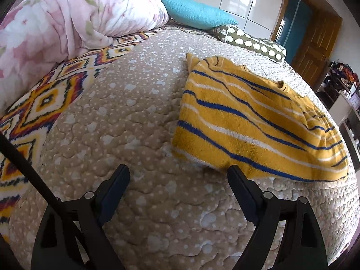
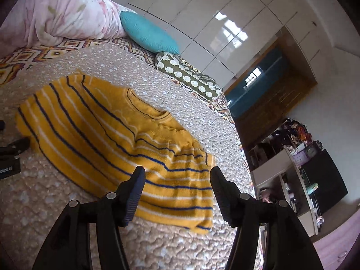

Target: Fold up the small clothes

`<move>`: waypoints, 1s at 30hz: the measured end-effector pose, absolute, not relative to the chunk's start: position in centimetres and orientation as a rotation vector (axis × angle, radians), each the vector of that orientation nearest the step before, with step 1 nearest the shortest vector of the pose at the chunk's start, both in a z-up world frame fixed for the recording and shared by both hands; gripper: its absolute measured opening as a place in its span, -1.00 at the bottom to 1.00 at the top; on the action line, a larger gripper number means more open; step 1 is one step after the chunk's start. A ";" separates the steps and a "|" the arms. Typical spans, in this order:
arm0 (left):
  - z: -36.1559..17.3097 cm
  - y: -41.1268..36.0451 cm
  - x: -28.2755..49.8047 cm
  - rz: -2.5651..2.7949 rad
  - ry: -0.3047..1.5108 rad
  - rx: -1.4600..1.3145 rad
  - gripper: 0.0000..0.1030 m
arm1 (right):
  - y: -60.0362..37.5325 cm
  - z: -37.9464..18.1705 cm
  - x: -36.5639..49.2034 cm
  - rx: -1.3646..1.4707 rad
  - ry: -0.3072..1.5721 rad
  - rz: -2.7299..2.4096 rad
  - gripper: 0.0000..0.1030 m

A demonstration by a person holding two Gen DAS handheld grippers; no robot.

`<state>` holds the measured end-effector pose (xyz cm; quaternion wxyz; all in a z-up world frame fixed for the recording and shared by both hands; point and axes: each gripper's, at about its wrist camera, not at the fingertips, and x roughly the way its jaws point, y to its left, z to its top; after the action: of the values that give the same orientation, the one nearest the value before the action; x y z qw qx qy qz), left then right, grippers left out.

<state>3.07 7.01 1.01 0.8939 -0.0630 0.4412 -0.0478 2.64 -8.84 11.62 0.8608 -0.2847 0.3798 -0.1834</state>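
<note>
A small yellow sweater (image 1: 254, 121) with blue and white stripes lies on the beige quilted bed cover (image 1: 126, 117); part of it looks folded over itself. My left gripper (image 1: 178, 173) is open and empty, above the cover at the sweater's near left corner, its right finger at the hem. In the right wrist view the sweater (image 2: 108, 135) lies spread with its collar toward the far side. My right gripper (image 2: 176, 175) is open and empty, above the sweater's right end. The left gripper's fingers (image 2: 19, 145) show at the left edge, by the sweater's left end.
A pink floral duvet (image 1: 67, 27), a turquoise pillow (image 1: 195, 13) and an olive patterned bolster (image 1: 252, 40) lie at the far side. A zigzag-patterned blanket (image 1: 45, 103) lies at left. The bed's right edge (image 2: 245, 168) drops to cluttered shelves (image 2: 294, 157) and a wooden door (image 1: 312, 45).
</note>
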 end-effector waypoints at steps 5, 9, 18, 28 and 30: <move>0.9 6.9 3.2 -0.101 0.920 -0.123 0.74 | -9.0 11.6 1.9 -0.603 0.790 -0.418 0.25; 0.8 6.8 3.2 -0.102 0.925 -0.116 0.76 | -9.3 11.4 1.7 -0.601 0.797 -0.432 0.29; 0.7 6.6 3.3 -0.102 0.929 -0.105 0.79 | -9.6 10.4 1.7 -0.587 0.829 -0.421 0.30; 0.7 6.5 3.3 -0.101 0.929 -0.104 0.80 | -9.3 10.9 1.1 -0.575 0.824 -0.437 0.30; 0.7 6.5 3.3 -0.101 0.929 -0.104 0.80 | -9.4 11.1 0.8 -0.570 0.823 -0.465 0.31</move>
<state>3.29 6.54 0.73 0.8914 -0.0502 0.4478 -0.0487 0.83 -9.36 11.10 0.8515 -0.2706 0.3911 -0.2210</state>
